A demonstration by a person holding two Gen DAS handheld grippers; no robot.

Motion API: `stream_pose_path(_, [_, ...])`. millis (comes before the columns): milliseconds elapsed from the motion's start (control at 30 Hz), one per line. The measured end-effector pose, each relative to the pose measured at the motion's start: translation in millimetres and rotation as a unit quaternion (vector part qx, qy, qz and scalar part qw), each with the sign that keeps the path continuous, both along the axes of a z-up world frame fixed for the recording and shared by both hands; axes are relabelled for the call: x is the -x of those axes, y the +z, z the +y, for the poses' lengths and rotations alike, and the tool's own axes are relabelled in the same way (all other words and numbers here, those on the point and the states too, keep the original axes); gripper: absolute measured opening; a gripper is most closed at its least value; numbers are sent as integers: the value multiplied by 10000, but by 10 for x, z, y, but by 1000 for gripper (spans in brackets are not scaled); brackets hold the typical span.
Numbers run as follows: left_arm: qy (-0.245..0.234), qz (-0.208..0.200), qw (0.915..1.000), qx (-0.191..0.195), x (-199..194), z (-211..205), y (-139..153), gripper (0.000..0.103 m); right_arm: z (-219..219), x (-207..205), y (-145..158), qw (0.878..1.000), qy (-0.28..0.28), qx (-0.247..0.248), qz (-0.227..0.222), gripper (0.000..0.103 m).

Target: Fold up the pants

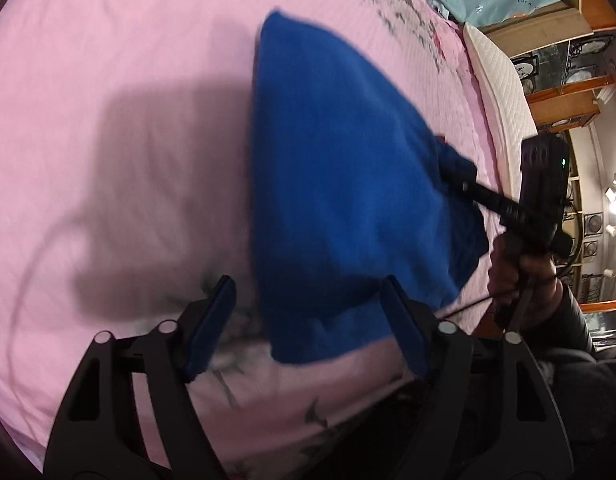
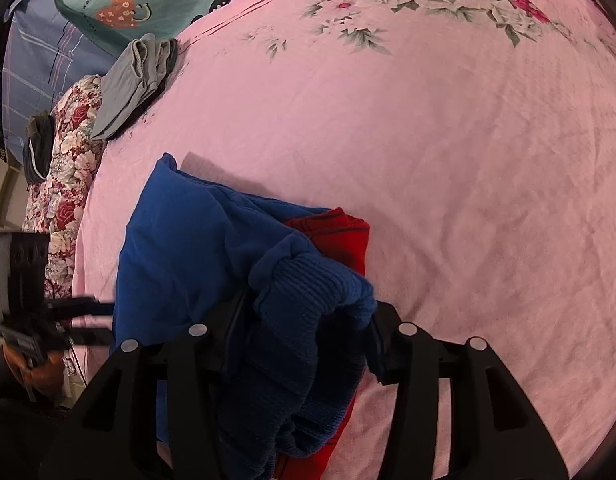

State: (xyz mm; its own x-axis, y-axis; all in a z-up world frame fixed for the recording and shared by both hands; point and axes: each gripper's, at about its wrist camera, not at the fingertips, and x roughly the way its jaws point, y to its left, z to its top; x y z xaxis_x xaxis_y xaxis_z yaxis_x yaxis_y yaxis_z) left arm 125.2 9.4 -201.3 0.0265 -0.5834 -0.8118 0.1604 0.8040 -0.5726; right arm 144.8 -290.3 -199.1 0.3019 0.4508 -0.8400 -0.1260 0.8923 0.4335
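Blue pants (image 1: 340, 184) soft, limp, light on the bed (image 1: 107, 80); your right gripper (image 2: 303, 332) clamps the ribbed cuff; left gripper (image 1: 308, 320) half-wide, empty; pinch the near hem.

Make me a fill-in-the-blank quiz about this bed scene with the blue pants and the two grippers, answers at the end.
1. The blue pants lie on a bedsheet whose colour is ____.
2. Under the blue pants peeks a garment coloured ____.
3. The ribbed blue waistband sits between the fingers of the ____ gripper.
4. The left gripper has its jaws ____ over the pants' edge, gripping nothing.

Answers: pink; red; right; open
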Motion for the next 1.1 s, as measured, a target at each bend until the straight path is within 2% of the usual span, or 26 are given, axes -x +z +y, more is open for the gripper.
stream_pose_path(33, [112, -142, 9998, 7, 68, -1, 14, 72, -4, -4, -2, 10000, 29, -14, 12, 50])
stream_pose_path(233, [415, 64, 9988, 232, 189, -7, 7, 62, -10, -16, 0, 9998, 196, -15, 21, 50])
stream_pose_path(467, [575, -17, 9983, -8, 231, -115, 13, 62, -26, -34, -16, 9994, 315, -105, -1, 50])
stream_pose_path(500, [610, -10, 9981, -48, 223, -125, 13, 63, -31, -36, -16, 9993, 339, -123, 2, 50])
stream_pose_path(600, [670, 0, 9978, -24, 223, -161, 13, 81, -33, -38, -25, 9992, 376, -148, -2, 50])
stream_pose_path(700, [542, -162, 9977, -375, 237, -352, 52, 91, -31, -39, -24, 9991, 400, -160, -21, 50])
stream_pose_path(800, [446, -351, 9956, -746, 269, -484, 78, 93, -32, -34, -30, 9990, 405, -192, -36, 50])
stream_pose_path(867, [473, -369, 9952, -775, 273, -477, 84, 93, -37, -31, -30, 9989, 417, -213, -56, 50])
stream_pose_path(967, [537, -426, 9935, -914, 296, -480, 109, 86, -48, -28, -32, 9987, 424, -266, -77, 50])
stream_pose_path(1100, [502, -619, 9914, -1042, 349, -480, 191, 70, -55, -31, -34, 9985, 456, -283, -84, 50])
